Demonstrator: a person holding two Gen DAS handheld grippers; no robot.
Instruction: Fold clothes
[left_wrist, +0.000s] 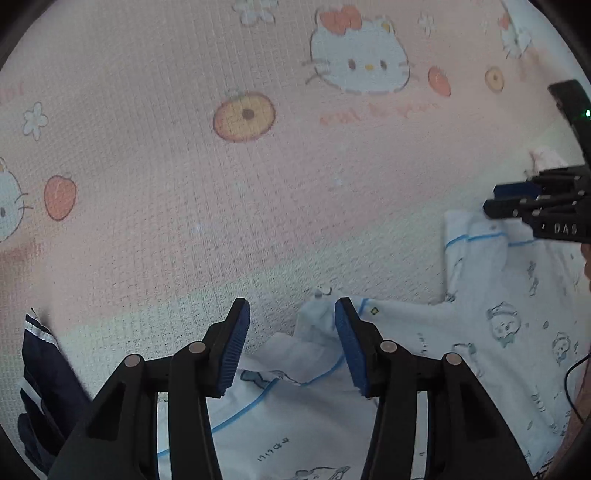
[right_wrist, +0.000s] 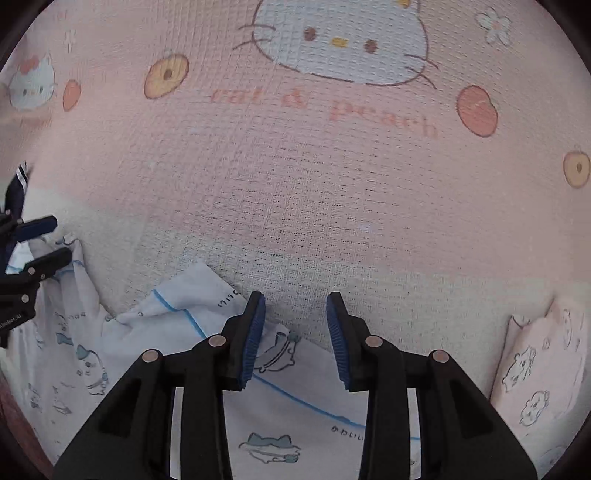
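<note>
Pink cat-print sheet (left_wrist: 258, 206) open ahead | white shirt (left_wrist: 303, 398) collar edge below | both hand-held grippers agape, empty

White printed garment (left_wrist: 424, 354): lower part runs under the left hand-held gripper (left_wrist: 291, 347) and off the bottom edge; its full outline can't be made out. Dark navy striped cloth (left_wrist: 37, 376), left of that hand-held gripper: cut by the frame edge, type unclear. Right hand-held gripper (left_wrist: 498, 201): only fingertips show at the right edge. Pink printed item (right_wrist: 543, 369), right of the right hand-held gripper: partly cut off, kind unclear.
</note>
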